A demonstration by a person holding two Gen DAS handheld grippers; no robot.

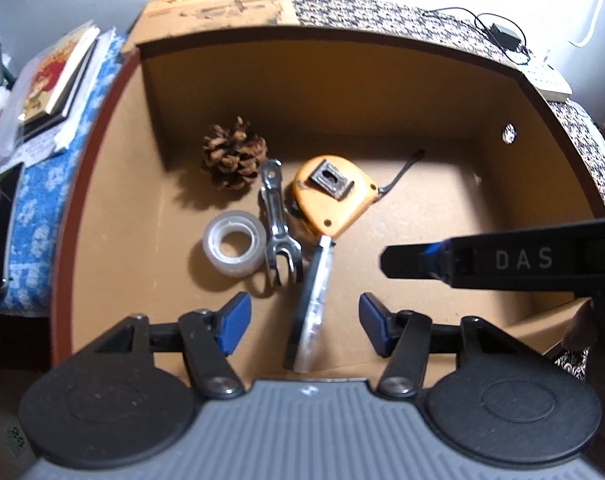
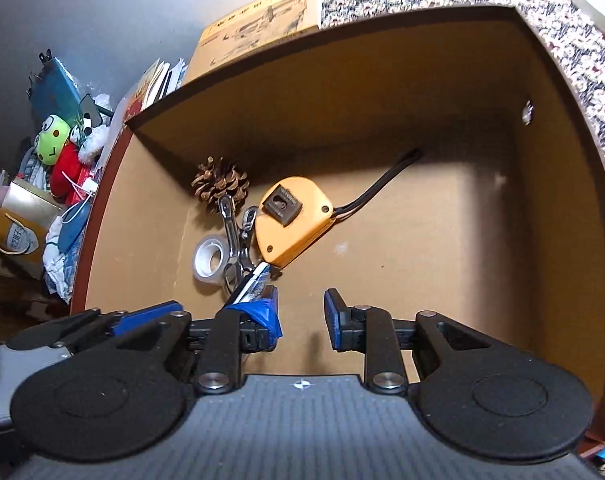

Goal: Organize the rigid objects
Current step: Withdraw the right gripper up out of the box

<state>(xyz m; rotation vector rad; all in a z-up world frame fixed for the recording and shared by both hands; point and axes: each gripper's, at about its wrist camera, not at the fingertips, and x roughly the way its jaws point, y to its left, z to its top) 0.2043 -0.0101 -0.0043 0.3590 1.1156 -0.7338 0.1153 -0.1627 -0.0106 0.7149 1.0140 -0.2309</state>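
A brown cardboard box [image 1: 114, 184] stands open on a patterned cloth [image 1: 382, 20]; I look into it along both claws. The long black-and-clear pen-like object [image 1: 312, 300] lies on the box floor directly ahead of my left gripper [image 1: 304, 316], between its spread blue pads [image 1: 236, 314], untouched. Just beyond it lie a metal clip tool [image 1: 276, 224], a clear tape roll [image 1: 234, 244], an orange tape measure [image 1: 330, 196] with black strap, and a brown pine cone [image 1: 234, 152], farthest. My right gripper [image 2: 300, 316] is spread, empty, over bare floor, right of these things. Books [image 1: 58, 80] lie outside, left.
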